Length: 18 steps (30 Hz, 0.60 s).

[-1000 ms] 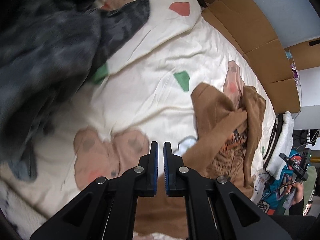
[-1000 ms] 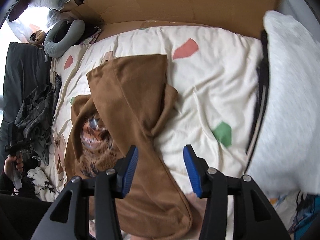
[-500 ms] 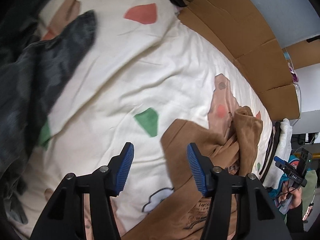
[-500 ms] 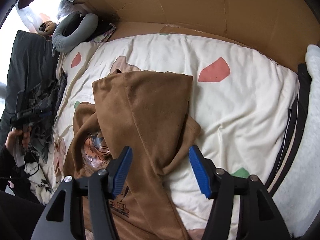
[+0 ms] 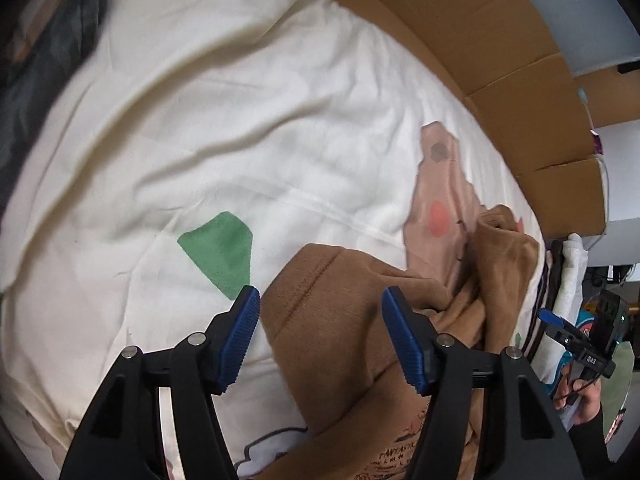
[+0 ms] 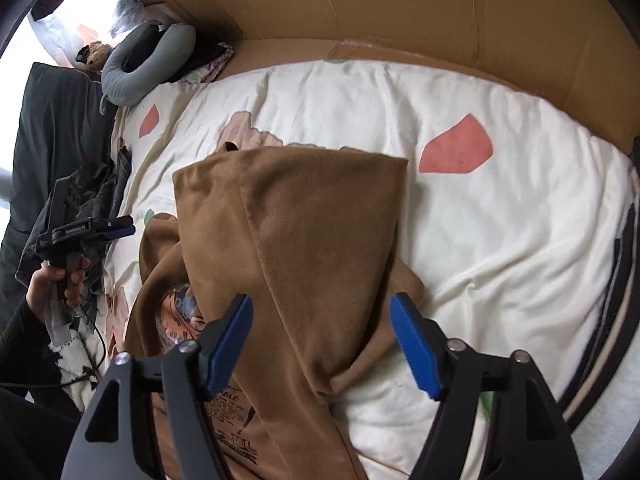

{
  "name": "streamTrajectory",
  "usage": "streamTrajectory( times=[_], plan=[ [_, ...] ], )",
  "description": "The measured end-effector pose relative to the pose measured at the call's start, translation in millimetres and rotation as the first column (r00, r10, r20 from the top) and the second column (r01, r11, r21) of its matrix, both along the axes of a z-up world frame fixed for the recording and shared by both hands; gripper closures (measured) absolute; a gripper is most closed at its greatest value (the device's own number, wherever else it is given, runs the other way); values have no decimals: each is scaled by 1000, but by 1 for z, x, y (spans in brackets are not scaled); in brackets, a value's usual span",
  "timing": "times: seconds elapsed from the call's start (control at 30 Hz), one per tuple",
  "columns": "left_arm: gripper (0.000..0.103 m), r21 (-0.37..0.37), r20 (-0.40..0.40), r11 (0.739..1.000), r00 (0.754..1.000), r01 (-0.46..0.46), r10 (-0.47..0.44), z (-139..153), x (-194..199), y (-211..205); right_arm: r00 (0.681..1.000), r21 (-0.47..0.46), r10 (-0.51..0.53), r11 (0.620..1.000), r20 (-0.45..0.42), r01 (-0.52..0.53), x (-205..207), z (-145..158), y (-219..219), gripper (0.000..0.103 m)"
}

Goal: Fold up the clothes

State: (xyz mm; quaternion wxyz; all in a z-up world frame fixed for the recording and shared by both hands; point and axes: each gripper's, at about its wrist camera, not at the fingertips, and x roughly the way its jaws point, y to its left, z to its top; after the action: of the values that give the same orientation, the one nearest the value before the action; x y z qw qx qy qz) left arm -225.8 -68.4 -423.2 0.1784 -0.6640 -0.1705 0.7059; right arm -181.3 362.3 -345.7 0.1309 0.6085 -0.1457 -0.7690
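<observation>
A brown printed sweatshirt (image 6: 296,240) lies crumpled on the cream bed cover, one part folded flat over the rest. My right gripper (image 6: 322,340) is open and empty, its jaws straddling the folded brown part just above it. My left gripper (image 5: 320,336) is open and empty over a hemmed corner of the same sweatshirt (image 5: 340,320). The left gripper also shows at the left of the right wrist view (image 6: 116,226), and the right one at the right of the left wrist view (image 5: 560,328).
The cream bed cover (image 6: 500,220) has coloured patches. Cardboard (image 6: 360,4) lines the far side. A dark grey garment pile (image 5: 44,80) lies at the left, a grey neck pillow (image 6: 144,60) at the far corner, and a white striped blanket (image 5: 572,272) at the right edge.
My left gripper has opened, left the dark garment pile and moved to the brown sweatshirt's corner. My right gripper has opened a little wider and drawn back along the sweatshirt.
</observation>
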Motion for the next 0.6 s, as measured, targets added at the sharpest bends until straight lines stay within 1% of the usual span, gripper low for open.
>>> streamTrajectory(
  times=[0.07, 0.23, 0.3, 0.4, 0.5, 0.6],
  plan=[
    [39, 13, 14, 1000, 1000, -8, 8, -5, -1, 2, 1000, -18, -9, 1000, 1, 9, -1, -5, -3, 30],
    [39, -18, 11, 999, 999, 39, -39, -14, 1, 20, 1000, -31, -18, 999, -20, 18, -11, -13, -17, 29],
    [39, -22, 12, 999, 999, 38, -38, -17, 2, 24, 1000, -34, -12, 999, -27, 11, -16, -16, -25, 29],
    [39, -25, -5, 998, 999, 54, -54, -21, 4, 31, 999, -20, 22, 1000, -32, -22, -23, -22, -41, 29],
    [39, -46, -20, 997, 998, 64, -65, -24, 5, 36, 998, 7, 60, 998, -33, -60, -25, -29, -57, 29],
    [38, -45, -25, 997, 998, 58, -59, -24, 4, 37, 998, 19, 55, 998, -22, -55, -28, -38, -60, 29]
  ],
)
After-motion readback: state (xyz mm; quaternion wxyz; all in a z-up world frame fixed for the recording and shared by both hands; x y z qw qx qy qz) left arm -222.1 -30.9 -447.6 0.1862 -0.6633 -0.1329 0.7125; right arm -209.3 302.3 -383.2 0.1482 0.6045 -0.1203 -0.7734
